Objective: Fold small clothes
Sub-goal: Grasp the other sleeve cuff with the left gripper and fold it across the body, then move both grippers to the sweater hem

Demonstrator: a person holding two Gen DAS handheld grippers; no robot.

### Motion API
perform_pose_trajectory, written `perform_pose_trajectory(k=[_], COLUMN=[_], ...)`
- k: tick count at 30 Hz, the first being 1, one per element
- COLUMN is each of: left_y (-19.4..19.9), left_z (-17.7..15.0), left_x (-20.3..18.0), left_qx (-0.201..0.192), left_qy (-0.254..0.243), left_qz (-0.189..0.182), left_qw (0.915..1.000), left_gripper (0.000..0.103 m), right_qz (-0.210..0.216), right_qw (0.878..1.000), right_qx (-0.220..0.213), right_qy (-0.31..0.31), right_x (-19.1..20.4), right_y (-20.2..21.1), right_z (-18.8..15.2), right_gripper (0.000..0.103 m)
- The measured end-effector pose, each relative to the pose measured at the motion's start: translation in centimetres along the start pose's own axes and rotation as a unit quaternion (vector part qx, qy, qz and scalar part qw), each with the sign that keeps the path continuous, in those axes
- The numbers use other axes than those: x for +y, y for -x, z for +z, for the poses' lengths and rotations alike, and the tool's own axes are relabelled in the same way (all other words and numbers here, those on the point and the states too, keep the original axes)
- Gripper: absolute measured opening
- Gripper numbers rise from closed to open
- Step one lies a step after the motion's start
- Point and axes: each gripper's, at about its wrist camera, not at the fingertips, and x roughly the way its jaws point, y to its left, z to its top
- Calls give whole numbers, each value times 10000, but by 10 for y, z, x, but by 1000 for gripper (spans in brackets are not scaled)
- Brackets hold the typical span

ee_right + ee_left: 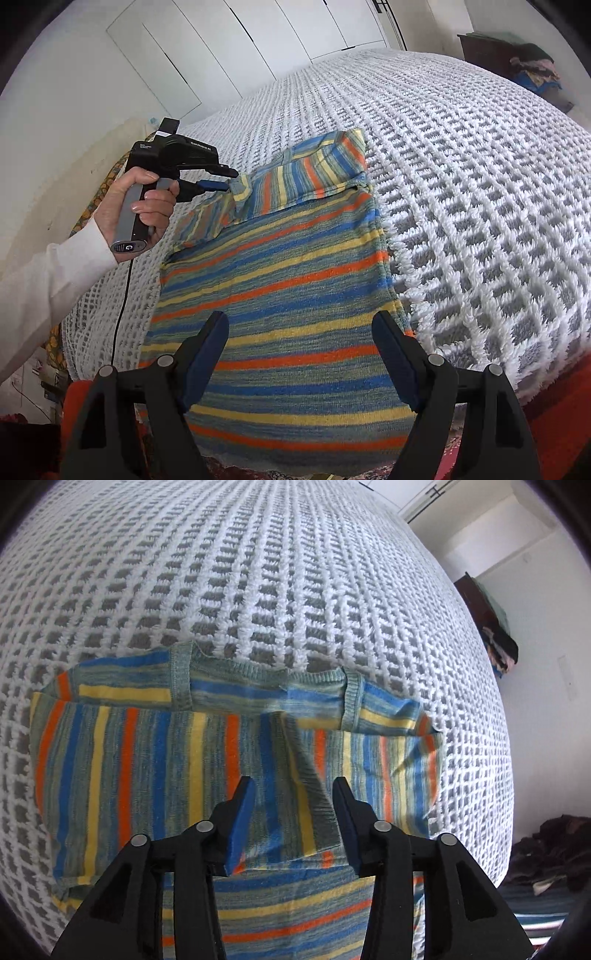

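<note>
A striped knit shirt lies flat on a white waffle-weave bedspread, its sleeves folded across the top. Only the right wrist view shows the hand holding the left gripper at 10 o'clock, its tips at a sleeve edge. Both the left gripper and the right gripper stand released, jaws apart above the fabric.

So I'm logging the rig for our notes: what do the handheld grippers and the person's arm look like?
Both grippers are black with round silver pivot pins and blue finger pads. The left unit has a grey handle, white lettering and a black cable. The left hand is bare, its sleeve white.
</note>
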Motion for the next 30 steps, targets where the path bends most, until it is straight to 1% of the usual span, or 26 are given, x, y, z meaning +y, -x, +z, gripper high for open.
perform_pose_trajectory(k=[1,2,5,7,8,9,11,12,13,16,18,19,20,21,22,23,25,26,28,30], left_y=[9,20,47,55,48,37,9,-4,-6,15,44,60,74,88,98,104,101,97,85,81], left_z=[-1,1,2,-12,-21,-29,-40,-44,-47,-52,-62,-72,-87,-104,-125,-146,-186,-205,-237,-262], left_x=[1,3,16,34,43,53,74,80,82,73,64,58,52,49,47,45,44,48,56,65], left_qx=[-104,-243,-627,-742,-678,-524,-74,66,40,-146,-336,-459,-549,-622,-666,-634,-355,-150,206,331], left_qy=[-48,-98,-271,-364,-408,-439,-439,-488,-586,-753,-1014,-1205,-1413,-1622,-1798,-1914,-1994,-2003,-2057,-2087], left_qz=[-89,-98,201,502,678,878,1313,1461,1499,1538,1402,1366,1356,1318,1239,1143,912,864,1005,1228], left_qw=[9999,9996,9975,9953,9946,9938,9903,9880,9870,9851,9843,9822,9791,9759,9736,9728,9750,9758,9732,9697], left_gripper=[61,65,68,71,74,75,75,74,74,74,74,75,80,84,85,87,87,87,87,86], right_qz=[-2,-11,-27,-5,15,36,105,174,238,355,365,363,379,427,514,643,931,975,929,728], right_qw=[10000,9999,9999,9998,9998,9998,9999,9997,9994,9966,9965,9967,9964,9955,9935,9905,9814,9777,9720,9675], right_qx=[-15,-27,-21,-12,-10,0,74,136,243,692,713,716,752,843,987,1164,1585,1752,2034,2301], right_qy=[-57,-96,-165,-209,-205,-179,-103,-87,-108,-289,-230,-144,-33,93,227,352,555,619,724,754], right_x=[-4,-6,-13,-17,-17,-17,-16,-16,-17,-22,-23,-22,-22,-20,-17,-14,-7,-5,-3,-8], right_y=[0,0,-3,-5,-6,-7,-13,-18,-25,-40,-36,-32,-29,-27,-27,-29,-36,-40,-50,-60], right_z=[0,0,2,6,9,12,18,21,24,31,39,43,47,49,49,48,38,30,15,1], right_gripper=[79,79,79,79,79,79,79,79,79,79,79,79,79,79,79,79,79,79,79,79])
